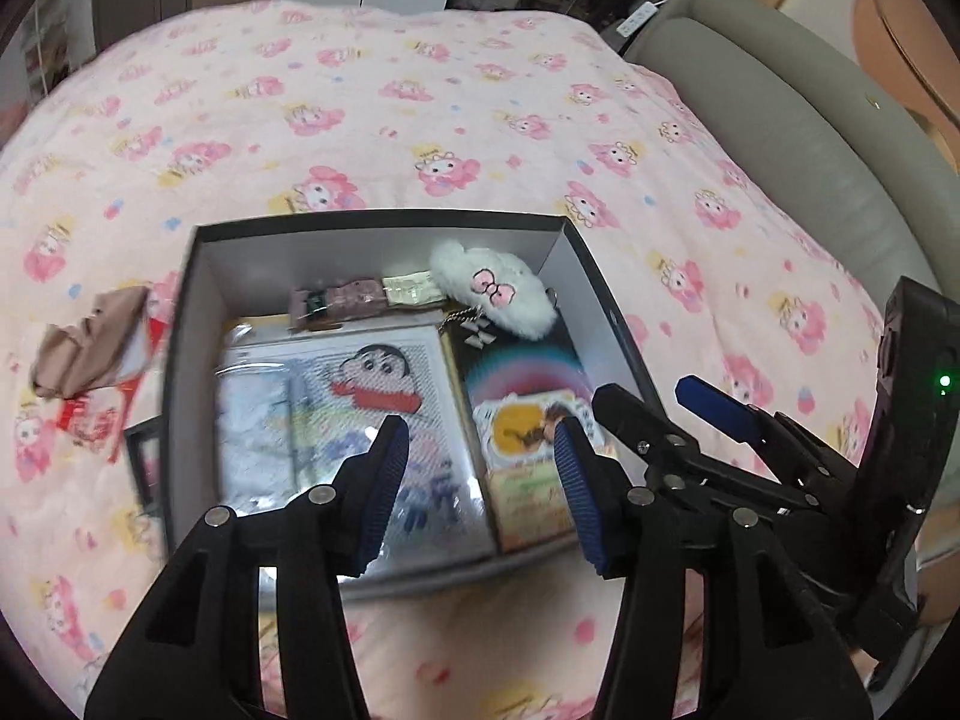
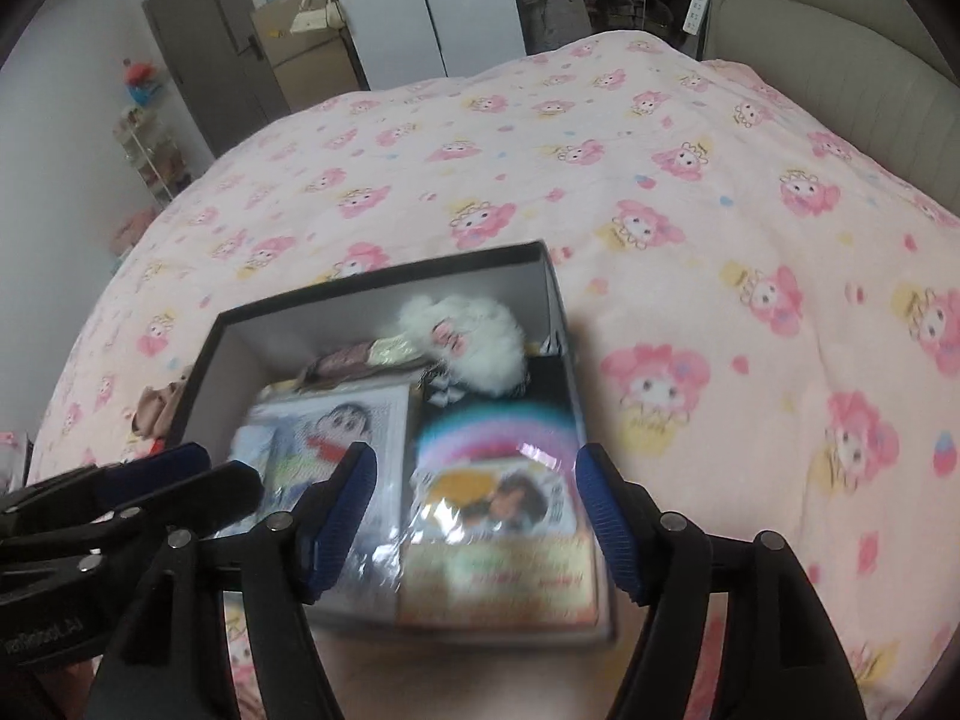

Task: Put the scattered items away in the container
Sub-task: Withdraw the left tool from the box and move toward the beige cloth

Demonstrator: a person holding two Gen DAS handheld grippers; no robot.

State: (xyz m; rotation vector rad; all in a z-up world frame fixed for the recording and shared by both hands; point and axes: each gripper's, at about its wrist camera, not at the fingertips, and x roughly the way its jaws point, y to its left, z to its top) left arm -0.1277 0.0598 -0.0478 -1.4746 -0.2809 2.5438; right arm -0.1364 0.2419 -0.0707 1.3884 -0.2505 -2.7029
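Note:
A black box (image 1: 180, 324) (image 2: 222, 330) with white inner walls sits on the pink bed. Inside lie a cartoon-boy packet (image 1: 360, 408) (image 2: 342, 426), a rainbow card pack (image 1: 522, 396) (image 2: 492, 456), a white fluffy plush (image 1: 492, 288) (image 2: 462, 342) and a small pinkish item (image 1: 336, 300). My left gripper (image 1: 480, 480) is open and empty above the box's near side. My right gripper (image 2: 474, 516) is open and empty above the card pack; it also shows in the left wrist view (image 1: 654, 414). A beige cloth (image 1: 84, 348) (image 2: 159, 408) and a red-and-white packet (image 1: 102, 420) lie left of the box.
A pink cartoon-print blanket (image 1: 420, 120) (image 2: 720, 240) covers the bed. A grey padded headboard (image 1: 810, 150) (image 2: 840, 30) runs along the right. A small dark frame (image 1: 144, 462) lies against the box's left wall. A door and shelves (image 2: 198, 60) stand beyond the bed.

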